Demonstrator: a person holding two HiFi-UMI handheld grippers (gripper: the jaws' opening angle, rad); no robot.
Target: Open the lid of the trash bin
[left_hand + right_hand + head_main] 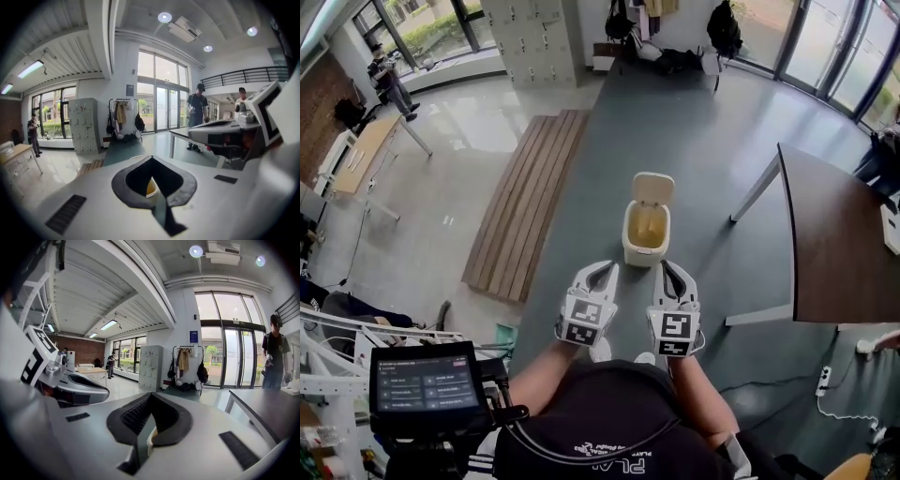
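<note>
The trash bin (646, 246) looked of smooth cream plastic. The grey floor (712, 122) at centre was matt, the pale floor (478, 122) at upper left glossy; the planks (528, 202) were wood.

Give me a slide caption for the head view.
Small cream plastic trash bin on grey floor, lid up; left gripper and right gripper held short of it.

Trash bin (643, 255) (lid (653, 187) upright) on floor (712, 141)

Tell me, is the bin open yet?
Looks done: the lid of the trash bin stands upright, the yellowish inside showing. In hand: nothing; the left tongs and right tongs are shut, empty, just short of the bin. Left: nothing that I can see.
</note>
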